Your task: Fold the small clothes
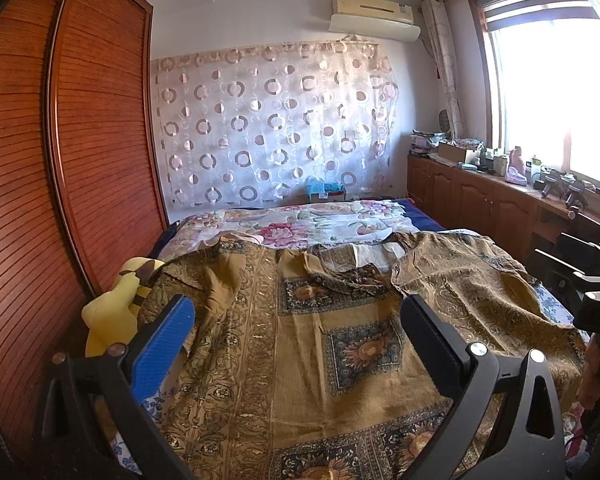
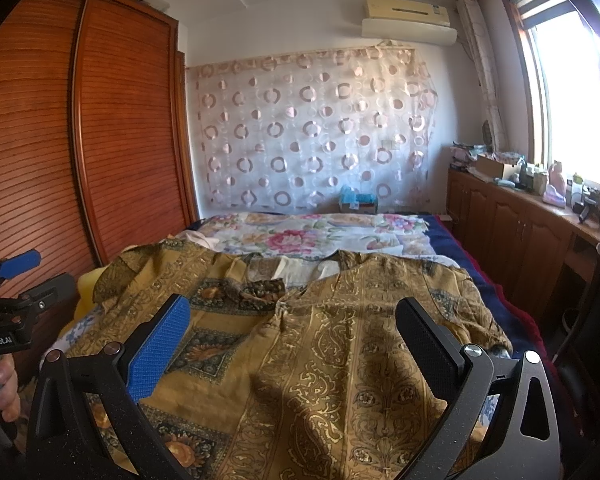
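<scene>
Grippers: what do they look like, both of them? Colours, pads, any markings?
Both match: the left gripper and right gripper have black angular frames with silver round pivot bolts. On each, one of the fingers carries a blue textured pad, the other a black one. White "GenRobot.AI" lettering marks the left body seen from the right wrist.

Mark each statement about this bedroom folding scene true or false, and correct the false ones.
1. The brown patterned shirt lies spread on the bed. True.
2. The left gripper is clamped on the shirt. False: its fingers stand apart, holding nothing.
3. The right gripper is open. True.
4. A yellow plush toy sits beside the wardrobe. True.
5. The shirt is already folded in a neat square. False: it is laid out flat, sleeves out.
</scene>
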`<state>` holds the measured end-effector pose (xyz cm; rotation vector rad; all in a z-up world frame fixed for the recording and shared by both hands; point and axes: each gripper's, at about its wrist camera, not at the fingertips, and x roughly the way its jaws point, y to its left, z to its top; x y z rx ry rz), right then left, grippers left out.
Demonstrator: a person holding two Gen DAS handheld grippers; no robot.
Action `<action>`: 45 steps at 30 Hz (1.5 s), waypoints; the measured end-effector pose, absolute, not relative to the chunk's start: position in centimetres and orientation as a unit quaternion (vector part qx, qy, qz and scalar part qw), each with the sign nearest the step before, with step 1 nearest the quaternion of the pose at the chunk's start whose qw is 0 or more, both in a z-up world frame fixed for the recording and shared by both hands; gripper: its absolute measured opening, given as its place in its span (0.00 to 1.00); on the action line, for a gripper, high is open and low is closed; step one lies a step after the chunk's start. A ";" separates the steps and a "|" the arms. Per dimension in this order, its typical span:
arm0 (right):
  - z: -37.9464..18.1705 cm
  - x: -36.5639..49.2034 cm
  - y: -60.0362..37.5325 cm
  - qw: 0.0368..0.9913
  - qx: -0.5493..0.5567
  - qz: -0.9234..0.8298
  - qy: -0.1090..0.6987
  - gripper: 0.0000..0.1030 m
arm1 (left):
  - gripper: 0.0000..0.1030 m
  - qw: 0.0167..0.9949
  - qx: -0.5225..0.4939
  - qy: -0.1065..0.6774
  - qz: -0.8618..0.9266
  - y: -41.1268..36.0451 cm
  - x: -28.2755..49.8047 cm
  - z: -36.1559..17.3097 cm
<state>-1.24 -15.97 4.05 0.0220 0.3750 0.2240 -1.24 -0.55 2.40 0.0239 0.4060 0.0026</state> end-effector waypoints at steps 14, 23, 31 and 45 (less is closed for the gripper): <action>3.6 2.9 -15.0 0.965 -0.013 0.157 0.210 1.00 | 1.00 0.969 -0.006 0.248 -0.007 4.9 3.2 -1.2; 1.5 7.6 -13.7 0.951 -0.024 0.185 0.245 1.00 | 1.00 0.960 -0.016 0.278 0.024 10.8 6.4 -3.4; -1.1 10.9 -11.9 0.933 -0.034 0.214 0.289 1.00 | 1.00 0.950 -0.034 0.308 0.047 15.9 9.5 -4.7; -3.8 14.6 -10.7 0.905 -0.031 0.237 0.353 1.00 | 0.49 0.932 -0.067 0.356 0.015 21.3 16.3 -6.8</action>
